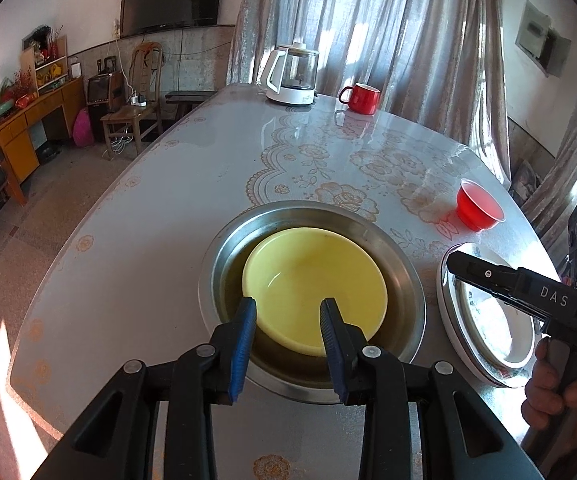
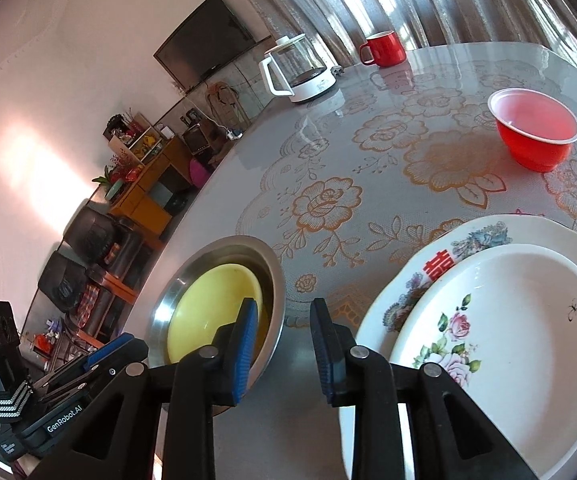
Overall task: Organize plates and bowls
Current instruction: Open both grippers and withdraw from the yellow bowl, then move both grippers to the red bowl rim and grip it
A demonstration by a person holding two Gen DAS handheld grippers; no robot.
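My left gripper (image 1: 288,312) hangs over the near rim of the yellow bowl (image 1: 312,280), jaws spread a bit w/ nothing between the pads — the bowl's edge shows through the gap, not pinched. That yellow bowl sits nested inside the steel bowl (image 1: 404,276), which rests on the table (image 1: 168,208) near the front edge.

My right gripper (image 2: 284,316) is over bare tablecloth between the steel bowl (image 2: 192,276) and the plates, jaws parted and empty. Its left pad overlaps the steel bowl's rim in the right wrist view; can't tell if it touches. Just right of it, the small white plate (image 2: 520,320) w/ pink roses is stacked on the larger floral plate (image 2: 488,228) — the bottom one peeks out at the far side.

Red plastic bowl (image 2: 536,132) stands alone further back, well apart from the plates. Red mug (image 2: 384,50) and glass kettle (image 2: 300,72) sit at the far edge, near the curtain (image 1: 368,20).
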